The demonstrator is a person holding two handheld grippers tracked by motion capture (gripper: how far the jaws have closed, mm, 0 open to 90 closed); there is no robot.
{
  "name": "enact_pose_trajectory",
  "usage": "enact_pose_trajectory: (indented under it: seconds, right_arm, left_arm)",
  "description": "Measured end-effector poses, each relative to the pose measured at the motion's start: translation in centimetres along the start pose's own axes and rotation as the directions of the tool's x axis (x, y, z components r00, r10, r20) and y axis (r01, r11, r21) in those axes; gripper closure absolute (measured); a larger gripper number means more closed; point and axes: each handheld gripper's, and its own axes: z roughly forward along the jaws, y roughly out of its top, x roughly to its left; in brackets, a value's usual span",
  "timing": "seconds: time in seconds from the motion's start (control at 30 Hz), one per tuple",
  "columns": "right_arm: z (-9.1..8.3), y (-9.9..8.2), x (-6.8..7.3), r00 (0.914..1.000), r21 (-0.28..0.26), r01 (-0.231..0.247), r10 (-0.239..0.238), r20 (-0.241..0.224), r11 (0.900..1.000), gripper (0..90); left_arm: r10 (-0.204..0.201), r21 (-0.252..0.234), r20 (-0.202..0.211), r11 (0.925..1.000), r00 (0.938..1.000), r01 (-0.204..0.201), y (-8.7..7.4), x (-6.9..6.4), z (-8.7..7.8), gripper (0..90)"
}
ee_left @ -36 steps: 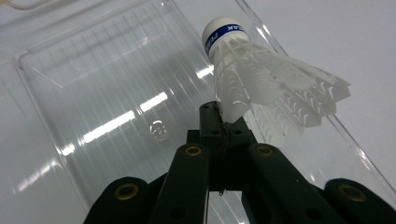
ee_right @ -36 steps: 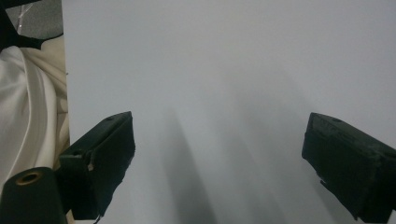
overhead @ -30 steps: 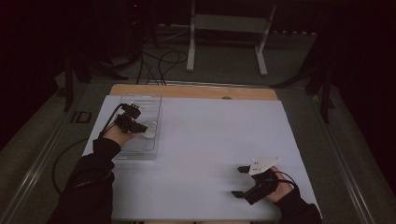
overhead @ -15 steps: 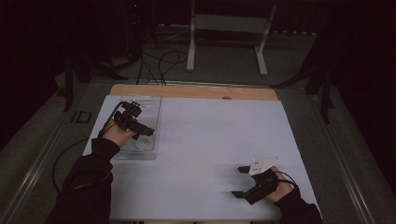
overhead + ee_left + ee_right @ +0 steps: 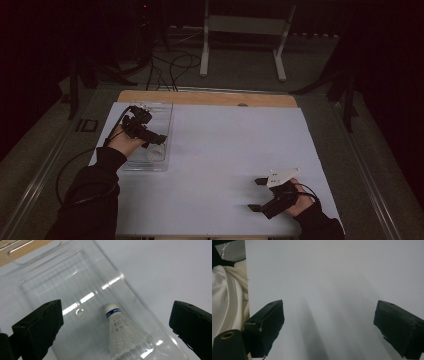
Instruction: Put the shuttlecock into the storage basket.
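The left gripper [image 5: 115,325] hovers with jaws just opened wide, above the white feathered shuttlecock [image 5: 121,336] lying free in the clear plastic tray [image 5: 50,277], far left on the surface. The right gripper [image 5: 328,327] also has its jaws apart.

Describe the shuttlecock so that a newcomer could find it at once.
On the white table sheet, find the clear plastic tray near the left edge. The shuttlecock lies inside it, below the open left gripper. White feathers, white cork, blue band.
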Motion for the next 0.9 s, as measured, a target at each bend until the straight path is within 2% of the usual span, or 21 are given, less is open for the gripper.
enact_pose_trajectory:
  seconds: [0.07, 0.2, 0.4, 0.53, 0.67, 0.77, 0.87, 0.9]
  right_arm:
    - [0.0, 0.0, 0.0, 1.0, -0.004, -0.001, 0.001, -0.002, 1.0, 9.5]
    - [0.0, 0.0, 0.0, 1.0, -0.006, -0.003, 0.003, -0.001, 1.0, 9.5]
    - [-0.1, 0.0, -0.1, 1.0, -0.008, -0.002, 0.002, -0.001, 1.0, 9.5]
    - [-0.1, 0.0, 0.0, 1.0, -0.007, -0.003, 0.003, -0.001, 1.0, 9.5]
    - [-0.1, 0.0, -0.1, 1.0, -0.01, -0.008, 0.008, -0.002, 0.9999, 9.5]
    - [-0.1, 0.0, -0.1, 1.0, -0.009, -0.008, 0.008, 0.001, 0.9999, 9.4]
    - [-0.1, 0.0, -0.1, 1.0, -0.008, -0.007, 0.007, 0.002, 0.9999, 9.5]
    - [-0.1, 0.0, -0.1, 1.0, -0.01, -0.007, 0.007, -0.001, 0.9999, 9.5]
  left_arm:
    - [0.028, -0.007, 0.005, 0.9996, 0.9996, -0.028, 0.1, -0.4, -0.2, 0.0]
    - [0.055, -0.014, 0.02, 0.9984, 0.9983, -0.054, 0.2, -1.0, -0.3, 0.0]
    - [0.112, -0.024, 0.026, 0.9935, 0.9934, -0.111, 0.6, -2.4, -0.5, 0.0]
    - [0.122, -0.036, 0.035, 0.9921, 0.9919, -0.121, 0.8, -2.9, -0.5, 0.0]
    - [0.122, -0.047, 0.062, 0.9918, 0.9906, -0.119, 1.0, -3.3, -0.6, 0.0]
    - [0.13, -0.069, 0.092, 0.9898, 0.9872, -0.124, 1.1, -3.7, -0.7, 0.0]
    - [0.147, -0.079, 0.099, 0.9871, 0.9842, -0.139, 1.2, -3.9, -0.7, 0.0]
    - [0.149, -0.085, 0.113, 0.9865, 0.9823, -0.14, 1.2, -4.3, -0.7, 0.0]
